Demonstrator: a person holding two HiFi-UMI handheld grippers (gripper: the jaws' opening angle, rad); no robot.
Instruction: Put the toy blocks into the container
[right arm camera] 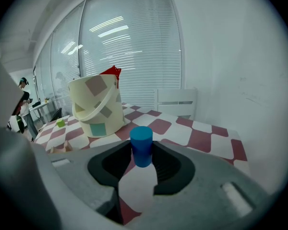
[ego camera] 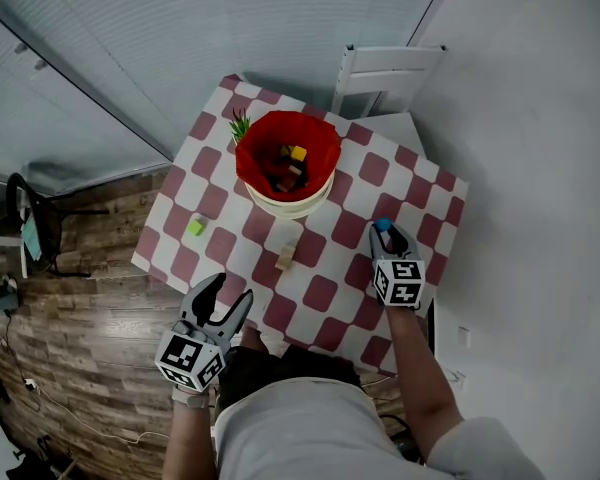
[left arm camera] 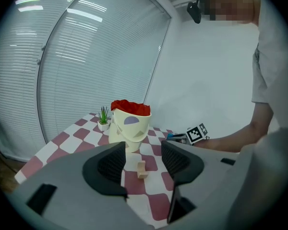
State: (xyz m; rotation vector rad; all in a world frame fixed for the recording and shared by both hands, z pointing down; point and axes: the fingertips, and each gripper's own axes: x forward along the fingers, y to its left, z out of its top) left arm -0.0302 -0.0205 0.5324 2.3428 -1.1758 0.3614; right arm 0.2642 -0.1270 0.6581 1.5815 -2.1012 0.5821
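Note:
A cream bucket with a red lining [ego camera: 288,173] stands at the far middle of the checkered table [ego camera: 420,193], with several blocks inside it. A tan wooden block [ego camera: 286,258] lies in front of the bucket, and a small green block [ego camera: 195,227] sits to the left. My right gripper [ego camera: 384,233] is over the table's right side, shut on a blue cylinder [right arm camera: 142,146] held upright. My left gripper [ego camera: 228,298] hangs open at the table's near edge, and the tan block [left arm camera: 142,169] shows beyond its empty jaws, with the bucket [left arm camera: 129,128] behind.
A small potted plant [ego camera: 240,126] stands just left of the bucket. A white chair [ego camera: 385,73] is behind the table against the wall. Wood floor and an office chair [ego camera: 35,223] are to the left. A white wall runs close along the right.

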